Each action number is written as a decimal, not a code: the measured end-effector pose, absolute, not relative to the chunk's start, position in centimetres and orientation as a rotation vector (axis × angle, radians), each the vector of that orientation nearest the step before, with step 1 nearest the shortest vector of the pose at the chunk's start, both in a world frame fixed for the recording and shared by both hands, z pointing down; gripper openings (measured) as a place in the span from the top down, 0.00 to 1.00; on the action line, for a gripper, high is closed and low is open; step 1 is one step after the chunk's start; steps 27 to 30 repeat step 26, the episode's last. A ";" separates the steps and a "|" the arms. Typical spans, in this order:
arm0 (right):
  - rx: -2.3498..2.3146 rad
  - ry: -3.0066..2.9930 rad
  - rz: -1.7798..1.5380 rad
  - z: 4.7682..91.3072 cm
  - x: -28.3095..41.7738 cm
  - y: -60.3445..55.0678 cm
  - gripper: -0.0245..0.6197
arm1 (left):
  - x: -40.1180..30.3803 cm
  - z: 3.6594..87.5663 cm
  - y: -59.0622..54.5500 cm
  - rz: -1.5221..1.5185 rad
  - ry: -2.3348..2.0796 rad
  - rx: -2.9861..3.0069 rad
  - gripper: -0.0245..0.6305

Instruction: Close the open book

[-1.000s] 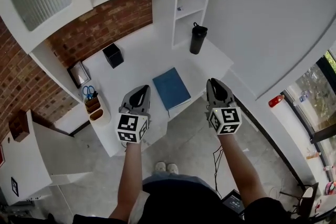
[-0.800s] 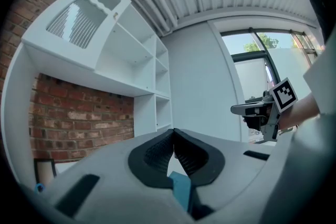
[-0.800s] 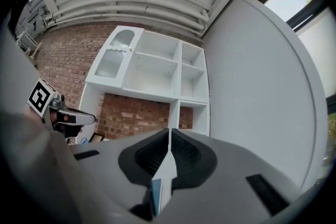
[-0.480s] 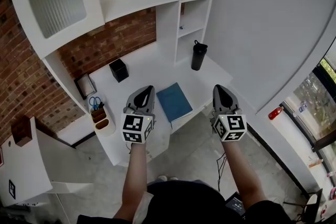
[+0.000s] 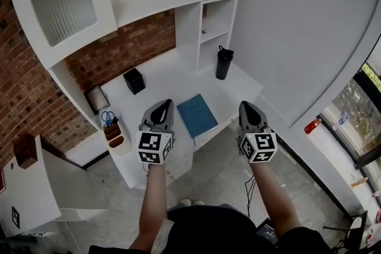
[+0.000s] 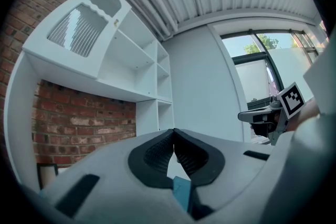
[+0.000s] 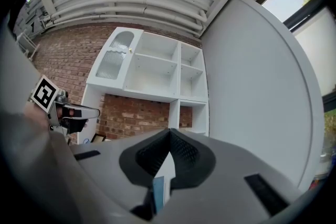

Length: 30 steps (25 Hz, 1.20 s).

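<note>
At the far left of the head view a small picture frame (image 5: 95,98) leans at the foot of the brick wall (image 5: 119,47). In front of it, on the white desk (image 5: 172,71), stands a holder with blue-handled scissors (image 5: 109,122), and a black box (image 5: 134,80) sits a little further along. Next comes my left gripper (image 5: 164,103), held over the desk's front part with its jaws pressed together at the tips and nothing pinched between them. In the left gripper view (image 6: 174,135) the ribbed pads meet, and only a sliver of blue shows through the gap below them. Just to its right lies the book (image 5: 196,116), closed, blue cover up, flat on the desk near the front edge. It sits between my two grippers and neither touches it. Beyond it a black bottle (image 5: 224,62) stands upright by the white shelves. To the right, my right gripper (image 5: 246,105) hangs off the desk's edge (over the floor, as far as I can judge). Its jaws are likewise squeezed together and empty, as the right gripper view (image 7: 169,135) shows.
</note>
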State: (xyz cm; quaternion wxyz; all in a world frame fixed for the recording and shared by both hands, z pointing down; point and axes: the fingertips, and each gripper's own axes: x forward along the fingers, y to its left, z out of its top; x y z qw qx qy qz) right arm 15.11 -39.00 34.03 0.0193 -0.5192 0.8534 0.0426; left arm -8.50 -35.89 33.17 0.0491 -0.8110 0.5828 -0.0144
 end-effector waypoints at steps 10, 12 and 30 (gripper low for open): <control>-1.609 2.684 0.124 35.0 14.3 -38.4 0.97 | -9.3 33.4 -35.3 -0.050 1.796 -2.465 0.95; -1.609 2.687 0.121 35.1 14.2 -38.4 0.97 | -9.4 33.5 -35.3 -0.050 1.800 -2.465 0.95; -1.607 2.710 0.107 35.6 13.7 -38.2 0.97 | -9.5 34.3 -34.9 -0.067 1.802 -2.479 0.95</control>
